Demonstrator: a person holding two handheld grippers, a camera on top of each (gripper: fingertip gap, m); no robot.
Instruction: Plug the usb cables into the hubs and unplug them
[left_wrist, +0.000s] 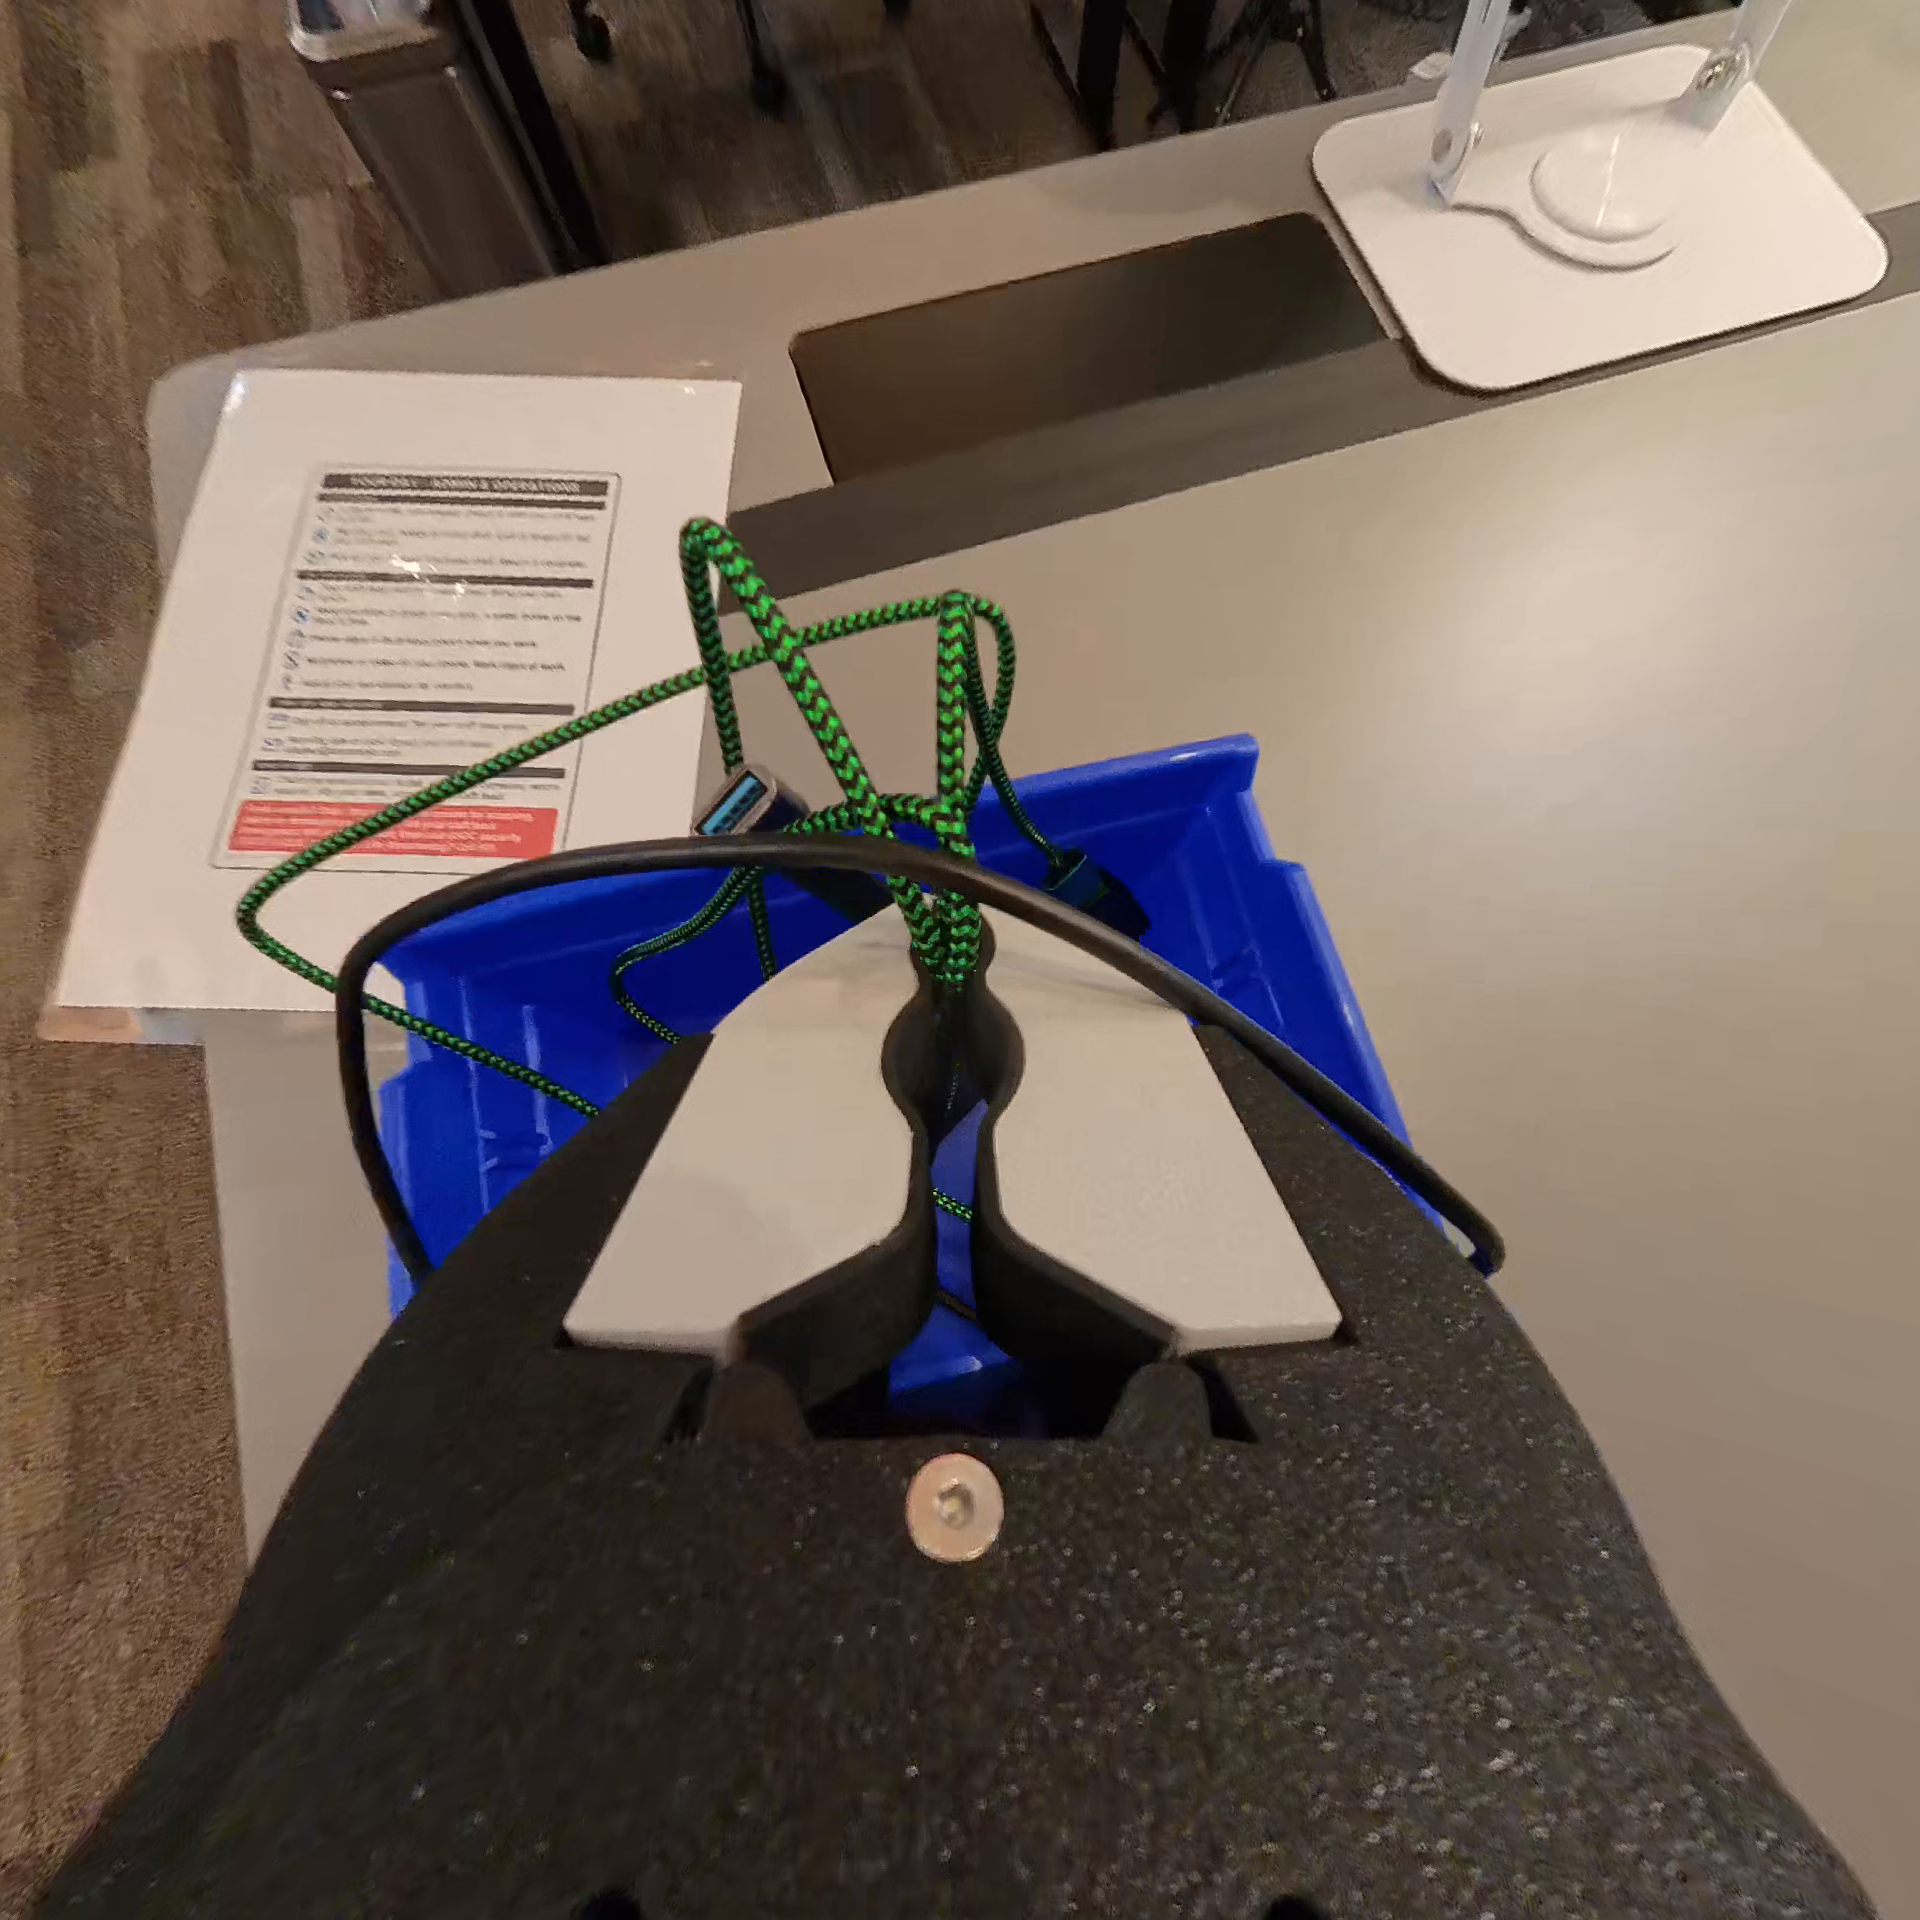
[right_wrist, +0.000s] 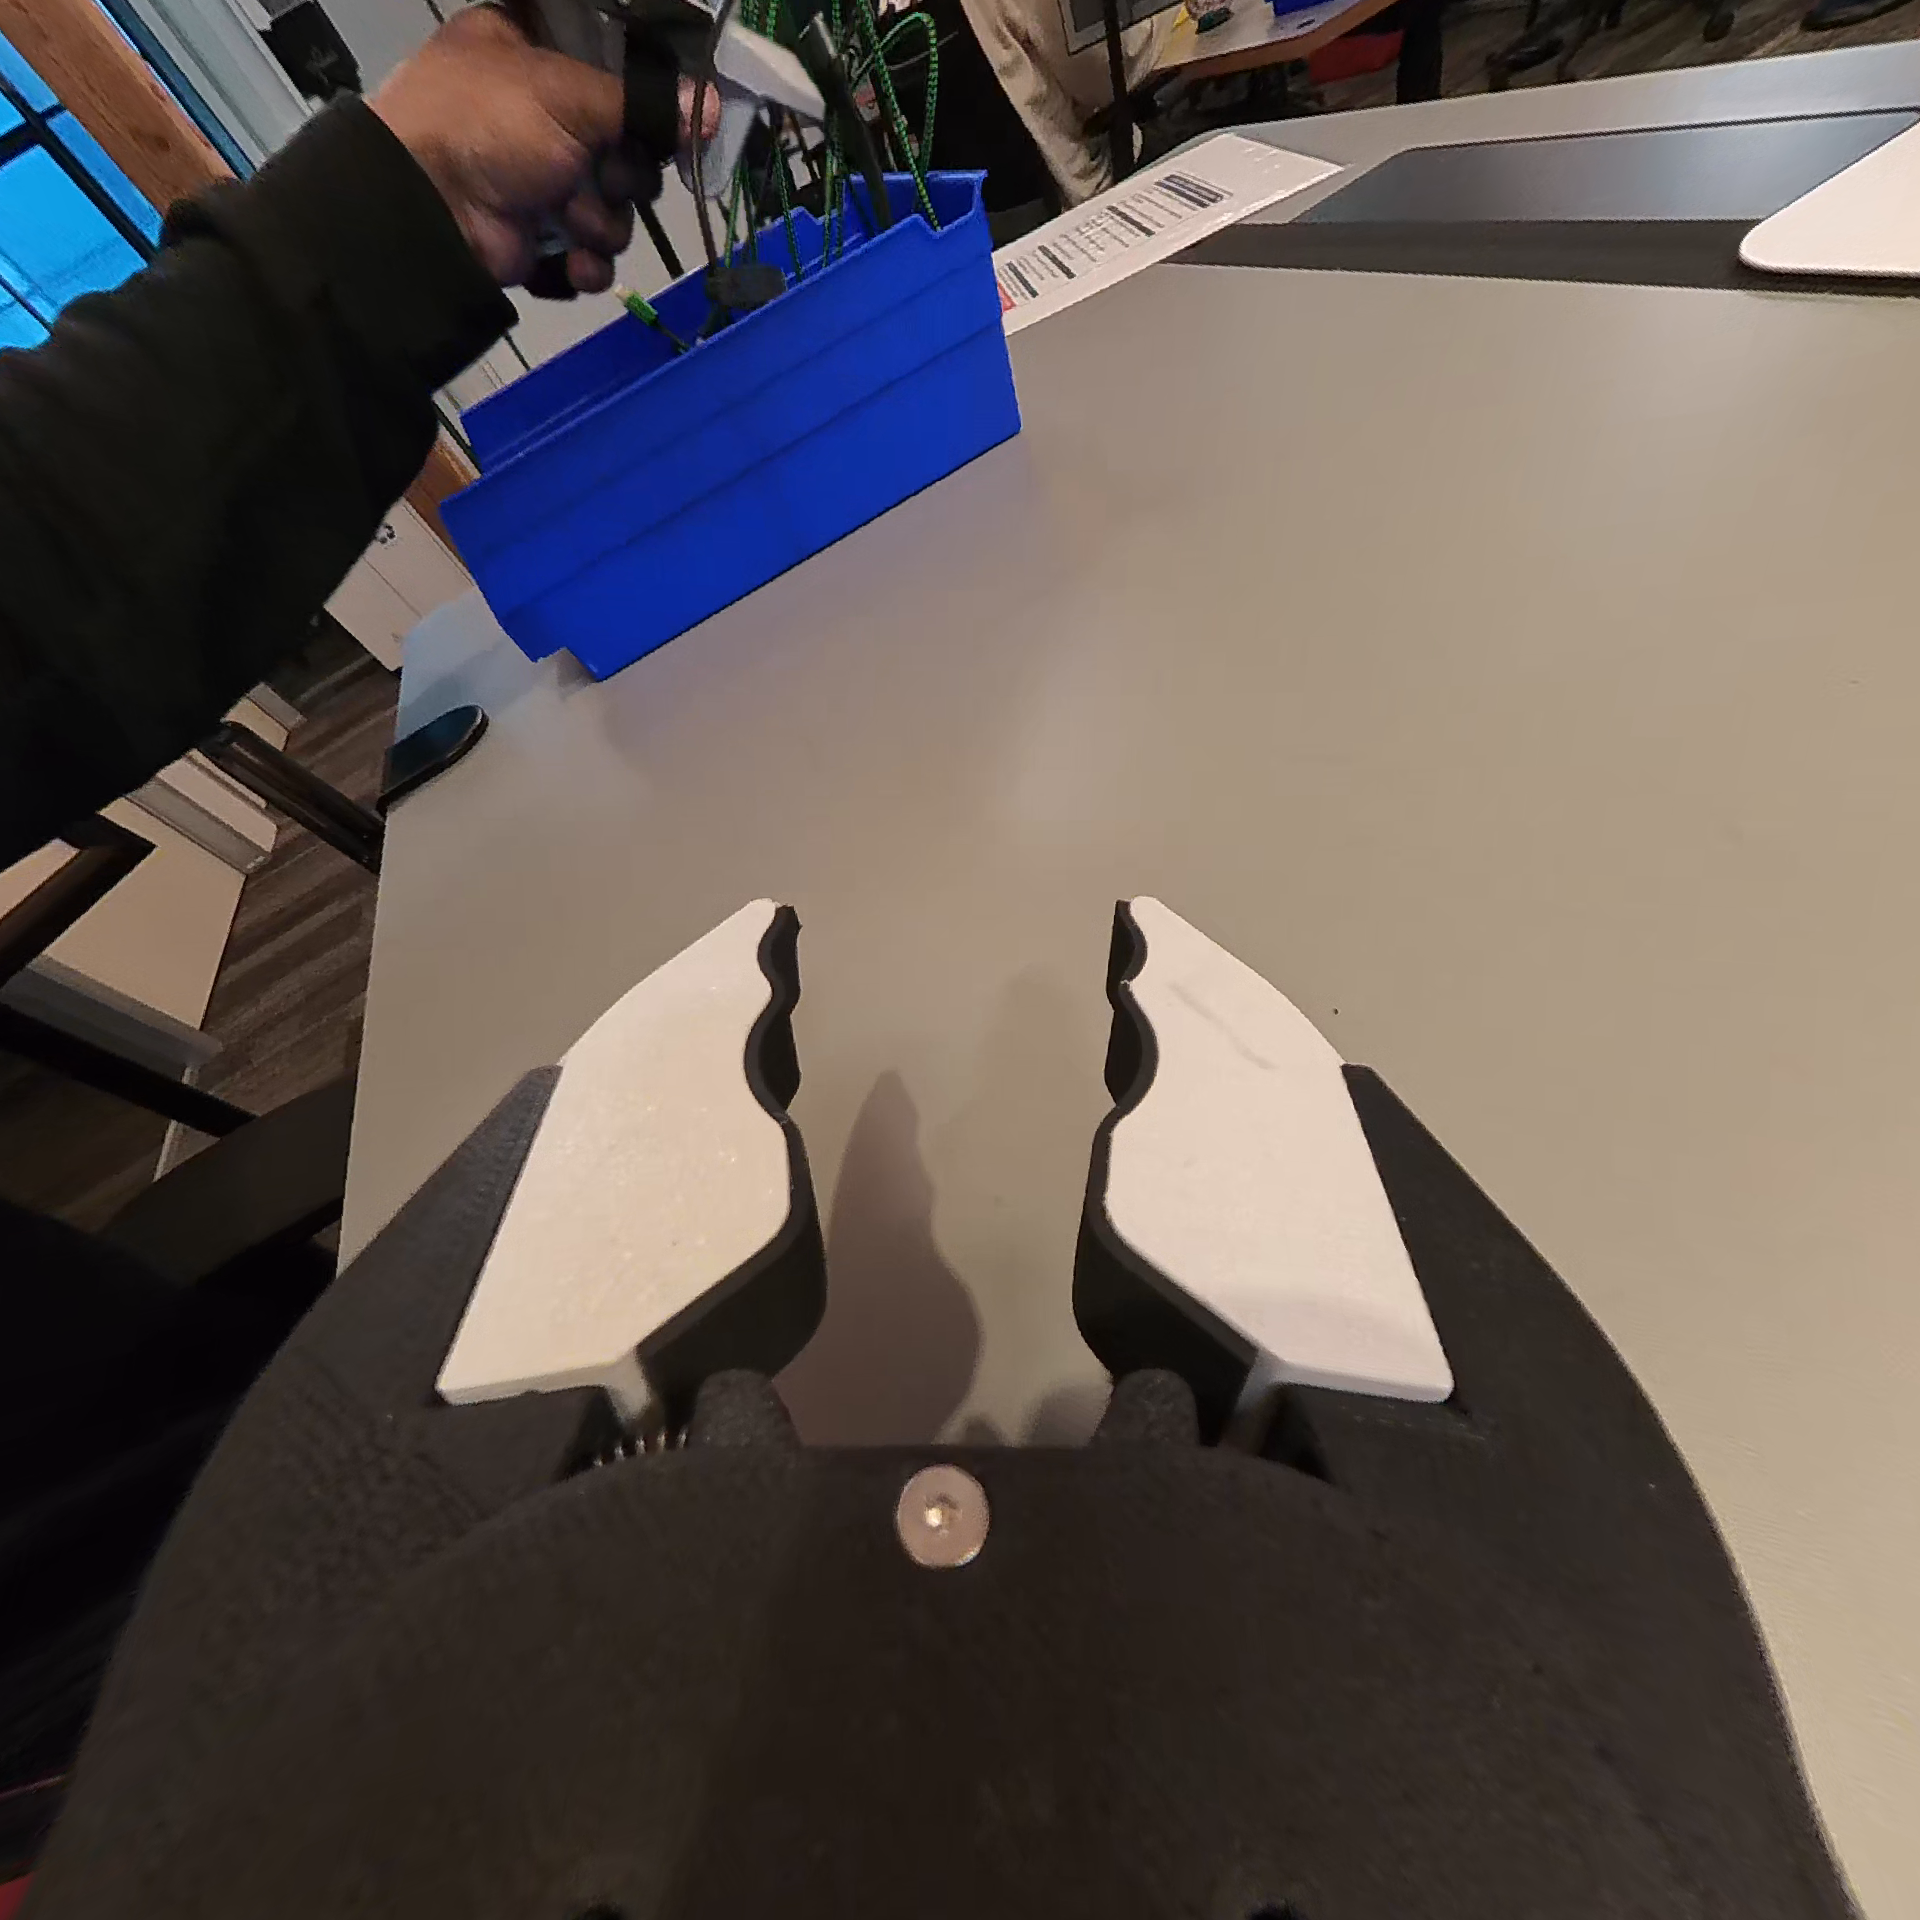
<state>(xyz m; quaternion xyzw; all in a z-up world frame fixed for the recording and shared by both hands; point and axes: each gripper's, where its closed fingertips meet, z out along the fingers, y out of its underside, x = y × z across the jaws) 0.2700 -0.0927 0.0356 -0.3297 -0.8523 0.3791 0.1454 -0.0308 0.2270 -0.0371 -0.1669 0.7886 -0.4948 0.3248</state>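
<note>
My left gripper (left_wrist: 951, 982) is shut on a bundle of green-and-black braided usb cables (left_wrist: 831, 717), held above a blue bin (left_wrist: 1195, 831). A blue usb plug (left_wrist: 738, 805) and a dark plug (left_wrist: 1075, 878) dangle from the loops. A black cable (left_wrist: 1143, 945) arcs over the fingers. In the right wrist view, the left gripper (right_wrist: 748, 62) is in a person's hand (right_wrist: 520, 156), lifting the cables (right_wrist: 883, 94) out of the blue bin (right_wrist: 748, 457). My right gripper (right_wrist: 956, 925) is open and empty above the grey table (right_wrist: 1351, 675). No hub is clearly in view.
A laminated printed sheet (left_wrist: 416, 665) lies at the table's left end behind the bin. A white monitor stand base (left_wrist: 1600, 218) sits at the back beside a dark cable slot (left_wrist: 1081, 343). A dark flat object (right_wrist: 436, 743) lies at the table's left edge.
</note>
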